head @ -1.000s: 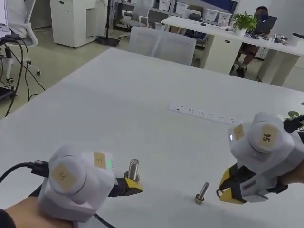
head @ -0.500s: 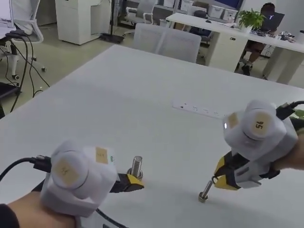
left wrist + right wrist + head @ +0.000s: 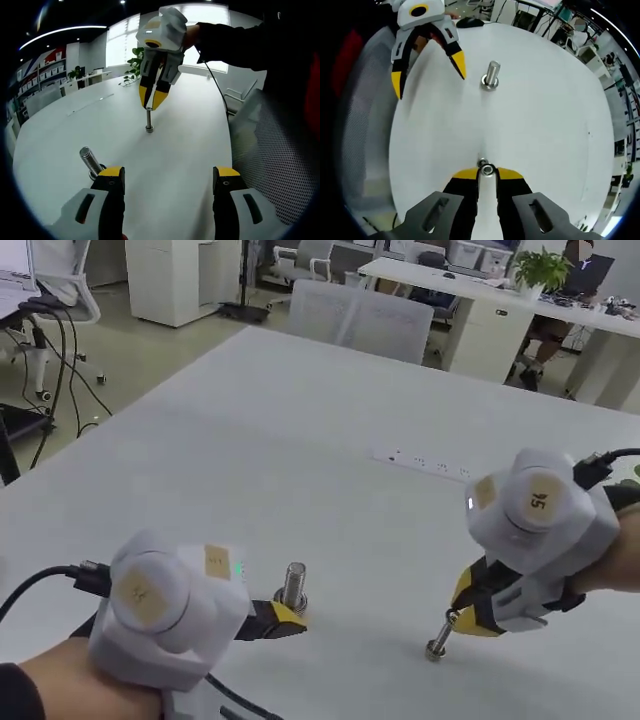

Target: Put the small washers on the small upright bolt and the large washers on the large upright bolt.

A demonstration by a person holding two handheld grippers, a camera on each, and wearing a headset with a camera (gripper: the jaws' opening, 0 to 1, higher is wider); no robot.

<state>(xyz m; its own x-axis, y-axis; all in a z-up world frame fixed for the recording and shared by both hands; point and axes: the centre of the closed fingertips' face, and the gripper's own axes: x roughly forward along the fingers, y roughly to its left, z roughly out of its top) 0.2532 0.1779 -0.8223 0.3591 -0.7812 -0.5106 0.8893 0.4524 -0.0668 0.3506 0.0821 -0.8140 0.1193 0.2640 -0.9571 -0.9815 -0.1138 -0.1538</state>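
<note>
The large upright bolt [image 3: 293,586] stands on the white table [image 3: 250,440], just past the tip of my left gripper [image 3: 285,620]. That gripper [image 3: 170,172] is open and holds nothing, with the large bolt [image 3: 89,160] beside its left jaw. The small upright bolt [image 3: 439,638] stands to the right. My right gripper [image 3: 462,612] hangs at its top, jaws nearly together on a small washer [image 3: 487,170]. From the left gripper view, the right gripper [image 3: 151,104] sits directly over the small bolt [image 3: 149,122]. The large bolt [image 3: 491,75] has rings at its base.
A white power strip [image 3: 425,462] lies further back on the table. A grey chair [image 3: 360,320] stands at the far edge, with desks, a plant and a seated person beyond. A mesh chair [image 3: 280,150] is close to the near table edge.
My right gripper has moved in toward the small bolt and now sits at its top. The left gripper has stayed beside the large bolt. The head camera has shifted.
</note>
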